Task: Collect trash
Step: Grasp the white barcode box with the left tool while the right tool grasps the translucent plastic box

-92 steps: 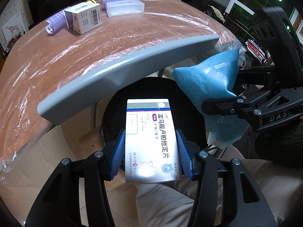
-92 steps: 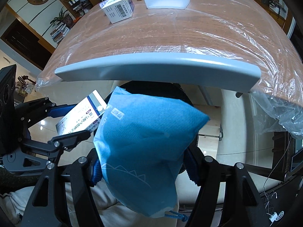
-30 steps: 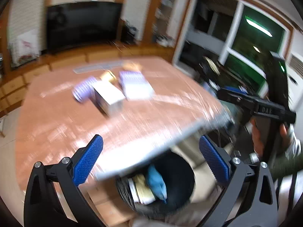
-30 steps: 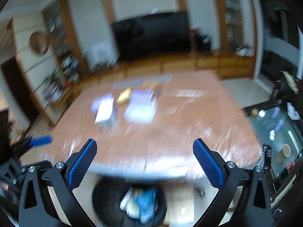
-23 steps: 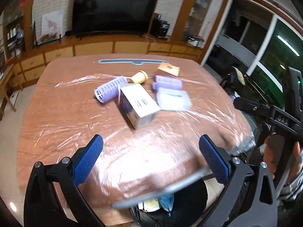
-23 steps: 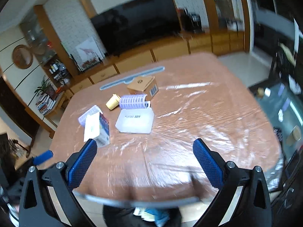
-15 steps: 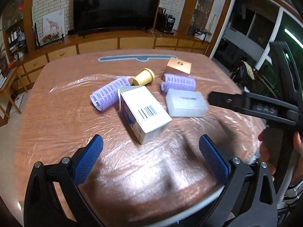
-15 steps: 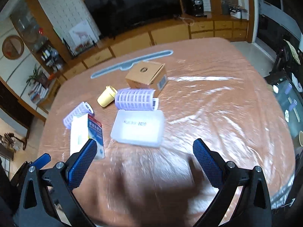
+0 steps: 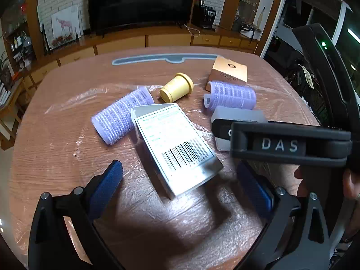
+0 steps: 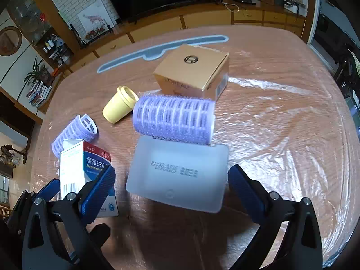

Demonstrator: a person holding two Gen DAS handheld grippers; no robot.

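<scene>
The left gripper (image 9: pixel 180 191) hangs over the near part of the table with its blue-padded fingers (image 9: pixel 105 185) spread wide and nothing between them. Straight ahead of it lies the white medicine box (image 9: pixel 177 144), barcode side up, flat on the plastic-covered wooden table (image 9: pixel 56 148). The right gripper (image 10: pixel 171 193) is likewise spread apart and empty, poised above the frosted plastic case (image 10: pixel 180 177), which sits between its two pads in the right wrist view without touching either.

Seen from the left wrist, the right gripper's black body crosses in front of the frosted case and hides most of it.

Beyond the medicine box, one purple hair roller (image 9: pixel 122 115) lies against its far left corner. A second purple hair roller (image 10: pixel 174 120) lies across the far edge of the frosted case, touching it. A small yellow cup (image 10: pixel 119 108) lies on its side between the two rollers. Behind the second roller sits a tan cardboard box (image 10: pixel 193 72), just beside it. At the far edge of the table lies a long grey strip (image 10: pixel 157 49).
</scene>
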